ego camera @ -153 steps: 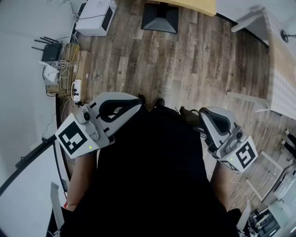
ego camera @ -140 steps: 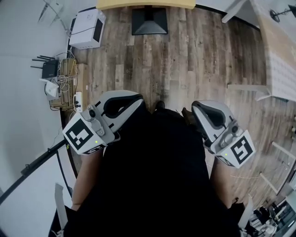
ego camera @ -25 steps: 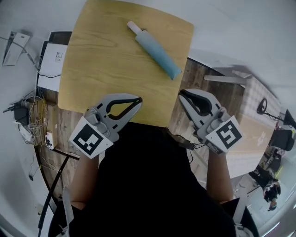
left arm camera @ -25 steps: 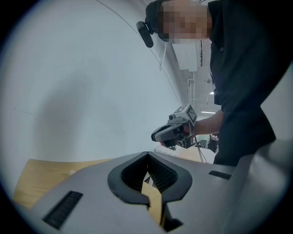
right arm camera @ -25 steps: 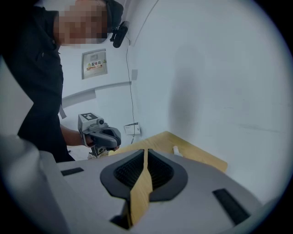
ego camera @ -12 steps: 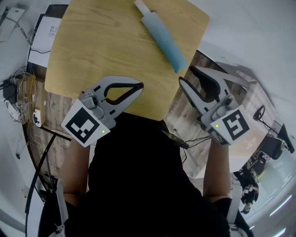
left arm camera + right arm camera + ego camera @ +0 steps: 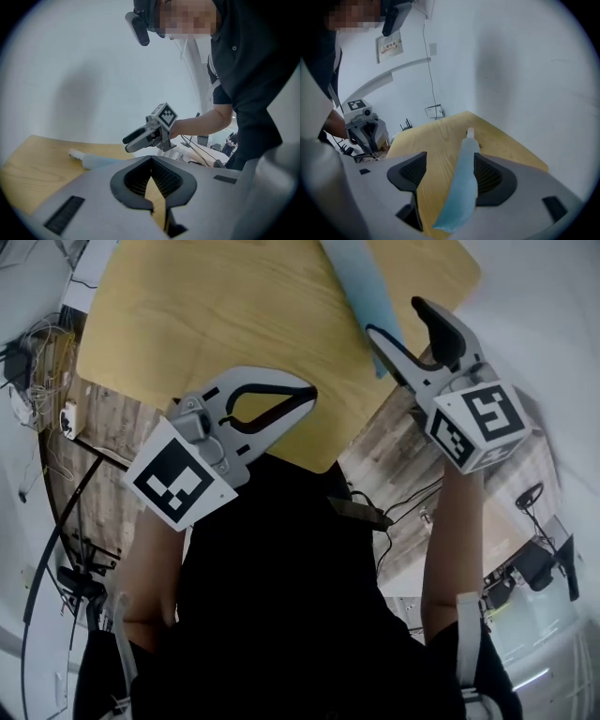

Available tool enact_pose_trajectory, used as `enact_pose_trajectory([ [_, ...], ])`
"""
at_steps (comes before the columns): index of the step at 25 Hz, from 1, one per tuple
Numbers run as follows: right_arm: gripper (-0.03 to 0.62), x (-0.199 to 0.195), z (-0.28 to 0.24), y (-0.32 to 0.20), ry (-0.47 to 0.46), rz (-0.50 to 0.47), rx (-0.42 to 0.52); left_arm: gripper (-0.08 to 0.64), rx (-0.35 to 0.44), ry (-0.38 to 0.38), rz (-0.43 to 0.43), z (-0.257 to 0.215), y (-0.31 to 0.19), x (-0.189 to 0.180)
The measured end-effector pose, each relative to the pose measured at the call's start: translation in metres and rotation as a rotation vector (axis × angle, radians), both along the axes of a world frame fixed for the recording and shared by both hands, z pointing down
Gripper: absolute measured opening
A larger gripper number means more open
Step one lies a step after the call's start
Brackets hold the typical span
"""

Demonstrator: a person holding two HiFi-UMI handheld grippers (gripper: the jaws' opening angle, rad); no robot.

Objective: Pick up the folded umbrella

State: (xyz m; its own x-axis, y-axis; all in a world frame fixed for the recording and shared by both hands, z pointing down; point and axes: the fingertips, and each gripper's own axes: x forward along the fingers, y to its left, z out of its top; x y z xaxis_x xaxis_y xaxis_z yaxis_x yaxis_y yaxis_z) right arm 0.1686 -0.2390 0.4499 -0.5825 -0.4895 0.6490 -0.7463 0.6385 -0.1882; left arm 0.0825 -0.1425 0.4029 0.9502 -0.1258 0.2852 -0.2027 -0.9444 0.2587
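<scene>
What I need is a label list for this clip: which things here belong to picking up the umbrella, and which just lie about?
Job: folded umbrella, lying on the wooden table; right gripper, fingers opening either side of it, not pressing.
Lying about: left gripper, shut and empty; cables on the floor.

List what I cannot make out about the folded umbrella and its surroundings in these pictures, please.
Handle end of the umbrella: head view, cut off by the top edge.
Near half of the umbrella: left gripper view, hidden behind the left gripper.
Whether the right gripper touches the umbrella between its opening jaws: no view shows the gap clearly.
Print on the wall notice: right gripper view, too small.
</scene>
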Motion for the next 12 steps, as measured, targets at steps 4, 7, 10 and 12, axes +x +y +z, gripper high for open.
enact_pose_trajectory([
  [4,0.307,0.002,0.046,-0.012,0.076,-0.018,-0.078,0.012,-0.022,-0.005,-0.029,0.014,-0.001,0.006],
  [7,0.307,0.003,0.073,-0.024,0.124,-0.015,-0.105,0.012,-0.033,-0.011,-0.065,0.024,-0.007,0.003],
  [10,0.307,0.006,0.096,-0.029,0.16,-0.02,-0.139,0.012,-0.043,-0.027,-0.104,0.033,-0.011,0.0],
  [12,0.307,0.009,0.11,-0.031,0.187,-0.031,-0.152,0.012,-0.045,-0.03,-0.131,0.039,-0.015,-0.002],
])
